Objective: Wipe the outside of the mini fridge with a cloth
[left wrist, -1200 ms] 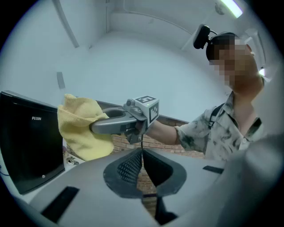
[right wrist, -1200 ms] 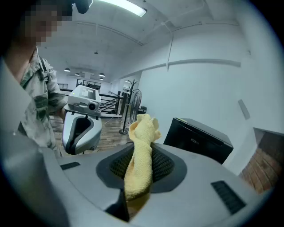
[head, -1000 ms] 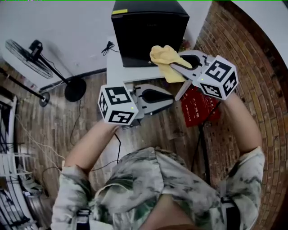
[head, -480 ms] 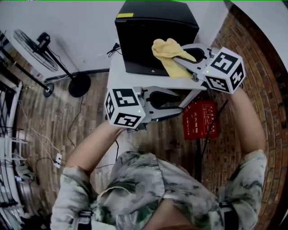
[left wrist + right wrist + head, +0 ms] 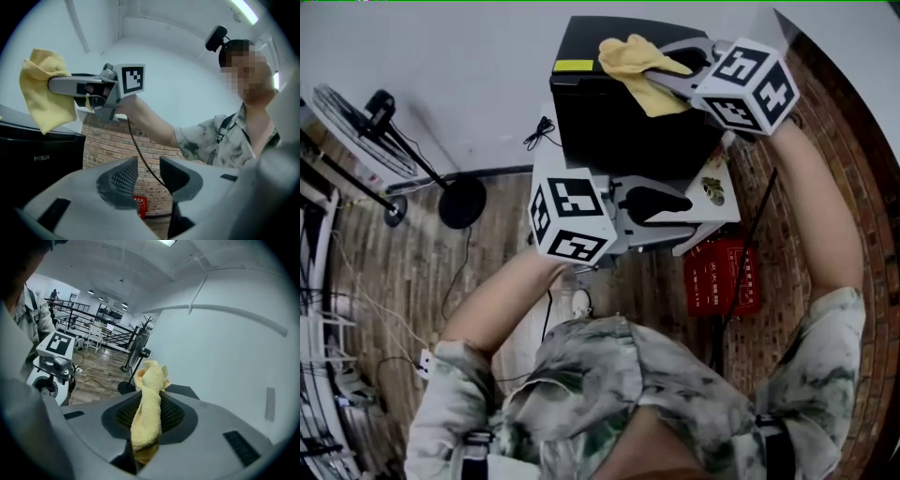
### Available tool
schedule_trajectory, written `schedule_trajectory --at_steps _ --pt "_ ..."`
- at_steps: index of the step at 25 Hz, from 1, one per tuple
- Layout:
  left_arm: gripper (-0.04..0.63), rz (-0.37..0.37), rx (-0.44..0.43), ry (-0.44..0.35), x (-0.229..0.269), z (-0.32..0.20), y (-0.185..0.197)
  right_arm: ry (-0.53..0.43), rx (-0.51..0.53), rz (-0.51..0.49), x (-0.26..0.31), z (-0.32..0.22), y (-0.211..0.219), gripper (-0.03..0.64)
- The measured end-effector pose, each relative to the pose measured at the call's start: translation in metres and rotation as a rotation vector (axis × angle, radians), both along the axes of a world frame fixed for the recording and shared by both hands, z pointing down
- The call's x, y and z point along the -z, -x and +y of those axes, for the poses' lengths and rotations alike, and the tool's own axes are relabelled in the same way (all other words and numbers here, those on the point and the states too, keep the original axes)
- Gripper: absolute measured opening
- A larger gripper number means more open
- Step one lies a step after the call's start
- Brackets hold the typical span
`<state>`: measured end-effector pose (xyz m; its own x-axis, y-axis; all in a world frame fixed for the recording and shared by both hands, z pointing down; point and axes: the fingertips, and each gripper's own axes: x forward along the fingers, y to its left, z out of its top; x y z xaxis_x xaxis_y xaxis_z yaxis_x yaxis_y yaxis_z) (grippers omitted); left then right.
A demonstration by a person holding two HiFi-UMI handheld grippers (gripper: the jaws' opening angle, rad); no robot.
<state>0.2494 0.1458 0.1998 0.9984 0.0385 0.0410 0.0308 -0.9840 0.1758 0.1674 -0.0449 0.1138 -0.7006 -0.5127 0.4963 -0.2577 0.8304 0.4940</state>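
Fridge [image 5: 619, 127], a black mini model, stands on a white table [image 5: 729, 208] against the wall. The left gripper [image 5: 675, 202] hovers level in front of it; its fingers have just been opening and stand spread, gripping nothing. The right gripper [image 5: 675, 70] pinches a yellow cloth [image 5: 636, 58] over the fridge's top.

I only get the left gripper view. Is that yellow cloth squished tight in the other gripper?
Observer: Yes. The right gripper view shows the yellow cloth pinched between the jaws of the right gripper.
Operator: Is the fridge on the floor?
Observer: No. In the head view the mini fridge stands on a small white table.
Operator: What's on the floor, then?
Observer: A fan on a stand, left of the table in the head view.
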Motion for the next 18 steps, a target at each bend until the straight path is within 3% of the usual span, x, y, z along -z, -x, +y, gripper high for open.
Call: schedule_trajectory --at_steps 10,18 --pt "0.135 -0.029 -0.091 -0.027 0.003 -0.071 0.046 -0.054 -0.009 0.131 -0.026 -0.1 0.093 0.098" --pt "0.135 -0.017 -0.122 -0.031 0.0 -0.093 0.045 -0.082 -0.087 0.26 -0.064 -0.152 0.071 0.098"
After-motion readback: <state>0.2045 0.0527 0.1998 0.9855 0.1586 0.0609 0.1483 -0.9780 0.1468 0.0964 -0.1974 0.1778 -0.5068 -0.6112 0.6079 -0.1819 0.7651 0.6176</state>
